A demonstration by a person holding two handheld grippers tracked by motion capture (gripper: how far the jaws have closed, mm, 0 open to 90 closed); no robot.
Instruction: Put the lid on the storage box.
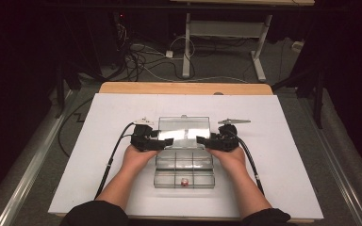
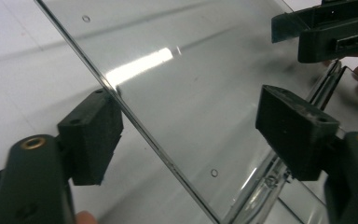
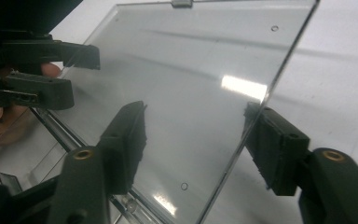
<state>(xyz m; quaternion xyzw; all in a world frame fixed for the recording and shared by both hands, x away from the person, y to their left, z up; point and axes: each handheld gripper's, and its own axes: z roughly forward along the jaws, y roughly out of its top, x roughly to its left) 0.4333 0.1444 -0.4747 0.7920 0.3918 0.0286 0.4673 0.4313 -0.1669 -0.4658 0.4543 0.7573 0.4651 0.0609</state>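
A clear plastic compartment box [image 1: 185, 165] lies on the white board, its lid [image 1: 184, 128] swung open toward the far side. A small red thing [image 1: 184, 181] sits in a front compartment. My left gripper [image 1: 166, 142] straddles the lid's left edge [image 2: 135, 121]; its jaws [image 2: 191, 116] stand apart, one under and one over the clear lid. My right gripper [image 1: 201, 140] straddles the right edge [image 3: 256, 107] the same way, with a wide gap between its jaws [image 3: 200, 126]. Each gripper view shows the opposite gripper across the lid [image 2: 326, 32] [image 3: 42, 74].
The white board [image 1: 273, 155] covers a wooden table [image 1: 184, 88]. Black cables [image 1: 111, 162] [image 1: 252, 160] trail from both grippers toward the near edge. Behind the table stand a white desk frame [image 1: 226, 33] and loose floor cables [image 1: 141, 59].
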